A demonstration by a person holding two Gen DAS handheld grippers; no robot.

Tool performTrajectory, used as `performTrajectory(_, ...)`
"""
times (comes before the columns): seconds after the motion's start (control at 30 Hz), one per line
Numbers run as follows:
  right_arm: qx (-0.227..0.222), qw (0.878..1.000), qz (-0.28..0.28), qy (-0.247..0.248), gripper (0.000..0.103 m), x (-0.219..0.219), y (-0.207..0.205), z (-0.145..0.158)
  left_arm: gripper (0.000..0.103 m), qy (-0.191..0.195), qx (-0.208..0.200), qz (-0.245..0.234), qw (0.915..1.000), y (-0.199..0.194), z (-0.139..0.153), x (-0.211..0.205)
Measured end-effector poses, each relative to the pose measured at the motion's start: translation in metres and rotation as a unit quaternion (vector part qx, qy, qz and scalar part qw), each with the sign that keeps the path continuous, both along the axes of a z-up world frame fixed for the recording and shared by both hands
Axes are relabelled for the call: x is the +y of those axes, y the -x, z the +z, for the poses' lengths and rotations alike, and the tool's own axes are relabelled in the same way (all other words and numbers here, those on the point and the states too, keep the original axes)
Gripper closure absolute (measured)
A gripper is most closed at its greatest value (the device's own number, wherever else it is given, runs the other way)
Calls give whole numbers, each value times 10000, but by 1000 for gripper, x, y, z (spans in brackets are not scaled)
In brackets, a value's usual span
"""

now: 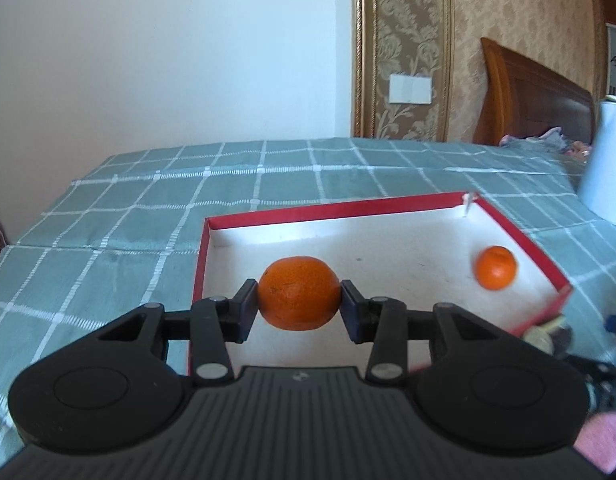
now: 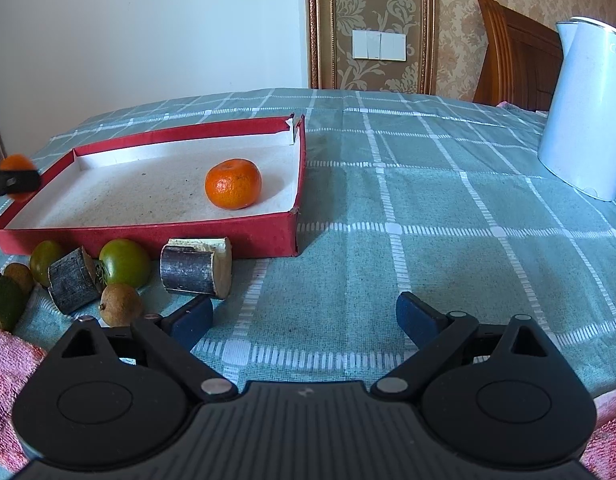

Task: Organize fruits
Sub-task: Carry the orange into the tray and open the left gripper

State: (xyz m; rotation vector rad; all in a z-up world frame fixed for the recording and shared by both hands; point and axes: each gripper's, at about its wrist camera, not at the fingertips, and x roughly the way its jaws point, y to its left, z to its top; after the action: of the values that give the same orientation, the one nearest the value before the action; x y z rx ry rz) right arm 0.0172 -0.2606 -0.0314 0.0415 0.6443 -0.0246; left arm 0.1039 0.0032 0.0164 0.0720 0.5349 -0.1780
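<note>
One orange [image 1: 299,298] is sitting pinched in your left gripper [image 1: 300,306] above the red box [image 1: 523,236], right gripper [image 2: 304,316] gaping empty, risking rolling if dropping high

One orange [image 1: 299,298] hung clamped above the red box [image 1: 519,236], whose white floor held a second orange [image 2: 233,184]; green tomatoes [image 2: 124,262], kiwis [image 2: 120,305] and cane pieces [image 2: 196,268] lay outside.

One mandarin [image 2: 233,184] lies in the box [image 2: 148,236]; kettle [image 2: 583,112] far right.
</note>
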Motion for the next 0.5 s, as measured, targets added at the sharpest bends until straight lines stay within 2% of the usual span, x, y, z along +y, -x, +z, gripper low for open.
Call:
performTrajectory(0.23, 3, 10000, 2, 17, 4, 0, 0, 0, 63, -124, 291, 150, 9994, -41, -9, -2)
performTrajectory(0.5, 6, 10000, 3, 27, 4, 0, 0, -1, 63, -173, 512, 250, 9982, -62, -22, -5)
